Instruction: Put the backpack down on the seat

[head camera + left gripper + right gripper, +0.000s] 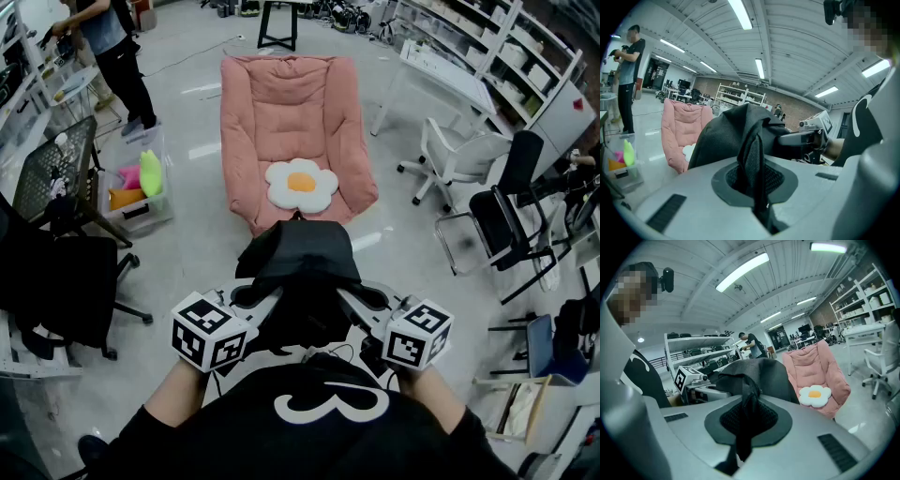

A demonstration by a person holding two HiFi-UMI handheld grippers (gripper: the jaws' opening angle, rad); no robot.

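Note:
A black backpack [298,267] hangs in the air between my two grippers, in front of the pink padded seat [286,122]. My left gripper [246,309] is shut on a black strap [751,164] of the backpack at its left side. My right gripper [361,314] is shut on another strap [746,423] at its right side. In the left gripper view the backpack [733,136] bulges above the jaws with the seat [682,129] behind it. A white and yellow flower cushion [301,185] lies on the seat's front; it shows in the right gripper view too, cushion [814,395] on seat [820,369].
A black mesh chair [56,178] and a black office chair [56,281] stand at the left. A clear bin with bright toys [136,187] sits left of the seat. White and black chairs [487,206] stand at the right beside a white table [450,75]. A person [117,52] stands far left.

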